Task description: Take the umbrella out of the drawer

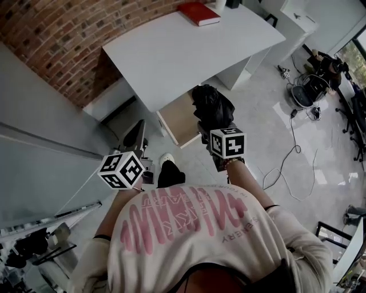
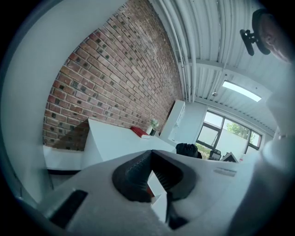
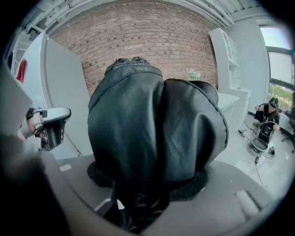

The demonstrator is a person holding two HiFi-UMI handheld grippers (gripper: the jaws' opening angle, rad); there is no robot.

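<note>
**Umbrella held above the open drawer.** In the head view we see the right gripper [image 1: 210, 127] with its jaws clamped on the folded black umbrella [image 1: 213, 107]. The umbrella hangs just over the drawer [image 1: 178, 121], which stands pulled out from under the near edge of the white desk [image 1: 189, 51]. The right gripper view confirms the grip: the bunched canopy fills the space between the jaws, and the pads press on its lower folds. The left gripper [image 1: 136, 137] is off to the left of the drawer, near the grey cabinet [image 1: 46, 143]. Its own view shows the jaws drawn together at the tips with nothing between them. A red book [image 1: 198, 12] lies at the desk's far edge, well apart from the action.

We judge the extraction largely done, since the umbrella appears clear of the drawer's walls and rests on nothing. What remains, as far as we can tell, is to carry it away from the opening. The drawer has not yet been closed, though the task does not ask for that.
</note>
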